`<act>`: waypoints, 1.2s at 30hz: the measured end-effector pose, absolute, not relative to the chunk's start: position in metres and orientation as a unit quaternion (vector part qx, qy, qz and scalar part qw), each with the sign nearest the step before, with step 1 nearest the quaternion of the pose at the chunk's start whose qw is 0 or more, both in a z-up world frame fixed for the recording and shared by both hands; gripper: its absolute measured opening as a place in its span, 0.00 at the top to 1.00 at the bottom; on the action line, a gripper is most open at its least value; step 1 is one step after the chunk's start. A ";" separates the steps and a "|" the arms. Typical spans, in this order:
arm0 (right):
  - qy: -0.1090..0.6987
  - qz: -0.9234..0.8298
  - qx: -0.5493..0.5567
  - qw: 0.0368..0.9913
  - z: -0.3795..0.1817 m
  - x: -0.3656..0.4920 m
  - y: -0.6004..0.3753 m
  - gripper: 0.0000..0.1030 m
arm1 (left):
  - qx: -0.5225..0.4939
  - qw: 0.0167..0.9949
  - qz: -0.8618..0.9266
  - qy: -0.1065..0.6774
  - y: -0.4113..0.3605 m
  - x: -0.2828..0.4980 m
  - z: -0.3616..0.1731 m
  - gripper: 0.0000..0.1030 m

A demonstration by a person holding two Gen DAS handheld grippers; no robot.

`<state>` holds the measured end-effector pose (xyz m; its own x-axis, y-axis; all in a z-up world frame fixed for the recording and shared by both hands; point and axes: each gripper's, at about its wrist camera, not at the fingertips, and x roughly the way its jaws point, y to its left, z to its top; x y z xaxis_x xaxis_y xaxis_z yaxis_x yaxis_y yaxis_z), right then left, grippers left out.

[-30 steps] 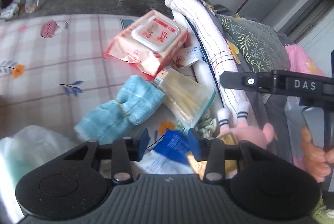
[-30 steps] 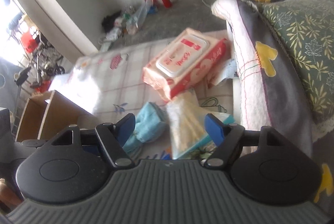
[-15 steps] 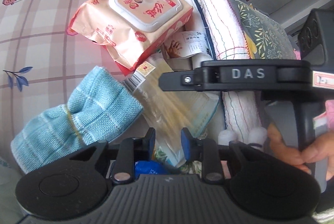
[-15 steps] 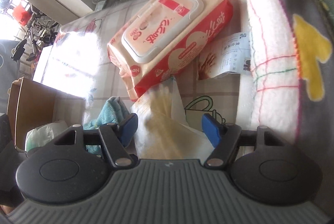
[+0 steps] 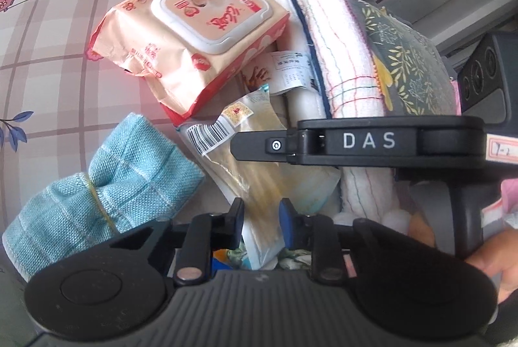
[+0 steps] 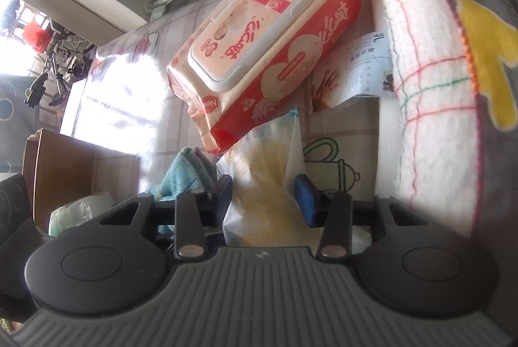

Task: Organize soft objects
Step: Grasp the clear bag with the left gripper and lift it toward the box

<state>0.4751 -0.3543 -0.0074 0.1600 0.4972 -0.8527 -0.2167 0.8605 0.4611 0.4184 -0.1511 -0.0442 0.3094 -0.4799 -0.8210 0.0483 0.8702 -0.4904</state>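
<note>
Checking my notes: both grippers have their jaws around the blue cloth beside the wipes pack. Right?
Not the blue cloth. The left wrist view shows the left gripper and right gripper closing on the clear yellow packet; the cloth lies beside it, near the wipes pack.

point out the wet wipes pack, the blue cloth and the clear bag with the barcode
wet wipes pack (image 5: 207, 12), left wrist view, on its white flip lid
blue cloth (image 5: 129, 172), left wrist view, on the woven fabric right of the yellow band
clear bag (image 5: 210, 133), left wrist view, on the barcode label
</note>
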 end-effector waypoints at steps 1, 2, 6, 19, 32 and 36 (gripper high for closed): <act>0.600 0.236 0.118 0.755 -0.003 0.472 -0.355 0.63 | -0.191 0.787 -0.170 0.562 -0.152 0.417 -0.042 0.77; 0.597 0.234 0.121 0.758 0.001 0.469 -0.356 0.63 | -0.193 0.787 -0.173 0.560 -0.152 0.414 -0.039 0.77; 0.579 0.226 0.121 0.774 0.027 0.451 -0.361 0.65 | -0.196 0.794 -0.182 0.546 -0.149 0.402 -0.021 0.78; 0.481 0.249 0.145 0.828 0.156 0.364 -0.326 0.66 | -0.140 0.855 -0.207 0.455 -0.086 0.327 0.089 0.79; 0.477 0.384 0.126 0.781 0.185 0.286 -0.104 0.66 | -0.119 0.885 -0.083 0.443 0.116 0.226 0.118 0.79; 0.500 0.411 0.120 0.753 0.176 0.268 -0.018 0.66 | -0.136 0.879 -0.028 0.456 0.186 0.209 0.110 0.79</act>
